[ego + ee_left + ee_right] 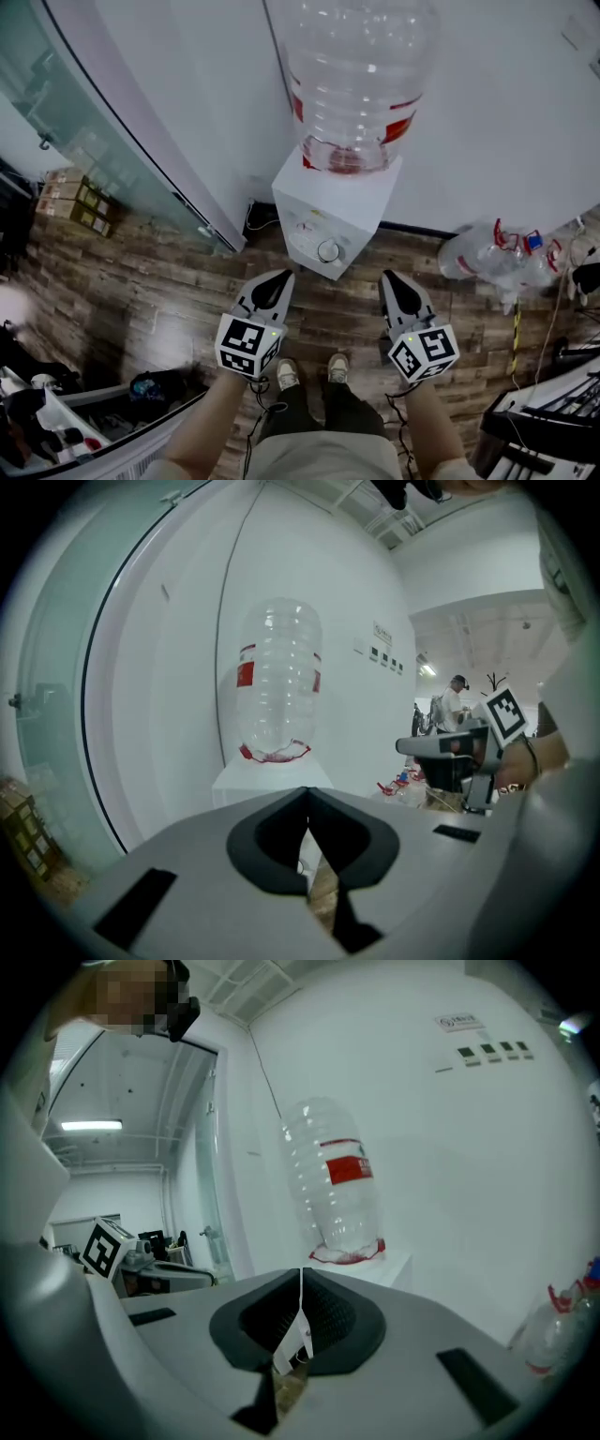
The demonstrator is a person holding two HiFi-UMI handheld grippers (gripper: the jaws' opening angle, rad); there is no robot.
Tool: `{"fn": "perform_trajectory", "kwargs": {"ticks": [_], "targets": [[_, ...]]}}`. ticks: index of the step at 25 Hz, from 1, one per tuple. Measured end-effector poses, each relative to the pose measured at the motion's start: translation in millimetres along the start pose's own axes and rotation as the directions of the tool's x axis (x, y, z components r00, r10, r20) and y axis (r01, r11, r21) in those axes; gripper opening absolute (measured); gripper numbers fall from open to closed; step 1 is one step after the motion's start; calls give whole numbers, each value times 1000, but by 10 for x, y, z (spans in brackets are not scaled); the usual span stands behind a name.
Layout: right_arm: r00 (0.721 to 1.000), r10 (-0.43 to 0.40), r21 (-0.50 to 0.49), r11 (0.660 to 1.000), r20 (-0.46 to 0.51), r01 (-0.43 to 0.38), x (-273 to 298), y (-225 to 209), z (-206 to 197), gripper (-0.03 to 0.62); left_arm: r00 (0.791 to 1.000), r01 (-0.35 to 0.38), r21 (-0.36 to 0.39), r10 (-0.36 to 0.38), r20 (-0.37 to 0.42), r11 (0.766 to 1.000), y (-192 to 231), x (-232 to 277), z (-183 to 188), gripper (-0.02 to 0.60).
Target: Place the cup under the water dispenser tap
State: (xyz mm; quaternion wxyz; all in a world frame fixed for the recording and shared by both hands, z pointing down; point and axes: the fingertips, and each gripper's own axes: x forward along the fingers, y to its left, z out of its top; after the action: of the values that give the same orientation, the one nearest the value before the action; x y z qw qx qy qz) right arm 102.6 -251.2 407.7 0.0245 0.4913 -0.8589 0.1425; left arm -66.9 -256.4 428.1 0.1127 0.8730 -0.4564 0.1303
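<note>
A white water dispenser stands against the wall with a big clear bottle upside down on top. It is straight ahead of both grippers, and its bottle shows in both gripper views. My left gripper and right gripper hover side by side just short of the dispenser's front, above the wooden floor. Both are shut with nothing between the jaws. The dispenser's front below the knob is hidden from above. No cup shows in any view.
Empty clear bottles lie on the floor to the right of the dispenser. A curved glass wall and cardboard boxes are at the left. A cluttered cart is at the lower left and a rack at the lower right.
</note>
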Motion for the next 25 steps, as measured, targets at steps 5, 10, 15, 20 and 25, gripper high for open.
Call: {"fn": "perform_trajectory", "kwargs": {"ticks": [5, 10, 15, 20, 25], "targets": [[998, 40, -39, 999, 49, -38, -317, 293, 515, 6, 999, 17, 40, -18, 28, 999, -178, -379, 359, 5], [995, 85, -77, 994, 60, -81, -633, 614, 872, 6, 992, -12, 108, -2, 126, 994, -328, -829, 822, 5], [991, 122, -147, 982, 45, -114, -914, 929, 1142, 6, 980, -2, 154, -29, 197, 988, -551, -1212, 1234, 5], [987, 158, -195, 969, 2, -154, -1094, 1183, 1255, 6, 978, 4, 153, -35, 204, 988, -672, -1488, 1372, 5], [982, 191, -172, 967, 0, -188, -1198, 1321, 1308, 6, 976, 13, 136, -42, 213, 991, -798, -1646, 1422, 5]]}}
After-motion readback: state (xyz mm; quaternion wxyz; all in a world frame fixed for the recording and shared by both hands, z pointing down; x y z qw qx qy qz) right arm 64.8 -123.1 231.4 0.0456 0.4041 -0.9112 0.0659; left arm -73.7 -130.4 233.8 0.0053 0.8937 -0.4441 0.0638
